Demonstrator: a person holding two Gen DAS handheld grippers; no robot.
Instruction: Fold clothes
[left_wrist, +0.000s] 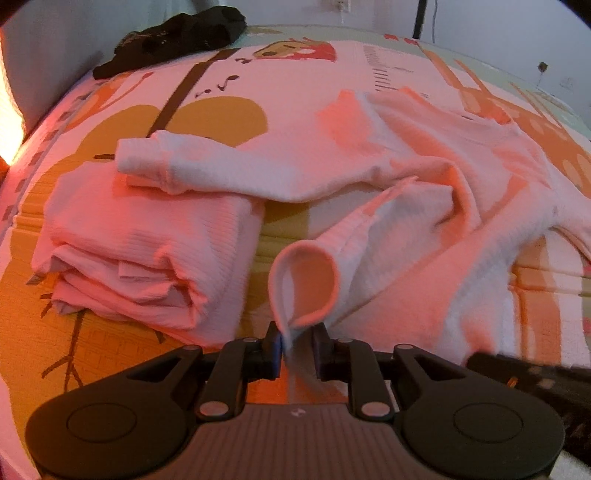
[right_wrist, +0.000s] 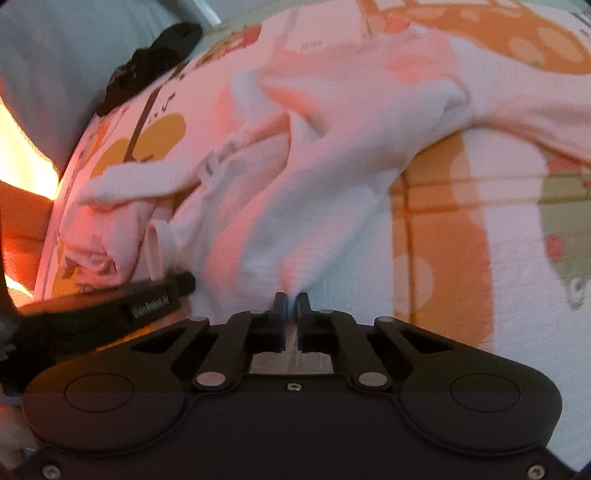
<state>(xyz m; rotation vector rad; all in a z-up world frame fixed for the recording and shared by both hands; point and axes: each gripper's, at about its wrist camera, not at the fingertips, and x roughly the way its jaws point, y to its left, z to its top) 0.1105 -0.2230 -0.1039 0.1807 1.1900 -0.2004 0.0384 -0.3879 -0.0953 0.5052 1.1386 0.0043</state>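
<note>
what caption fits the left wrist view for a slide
Left gripper pinching a cuff of the unfolded pink top, beside a folded pink garment on the patterned bedspread.

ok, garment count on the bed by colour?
White/pale: 2, an unfolded top being worked and a folded stack beside it; how many pieces are in the stack cannot be told
Black: 1, a crumpled garment at the far corner
Total: 3
</note>
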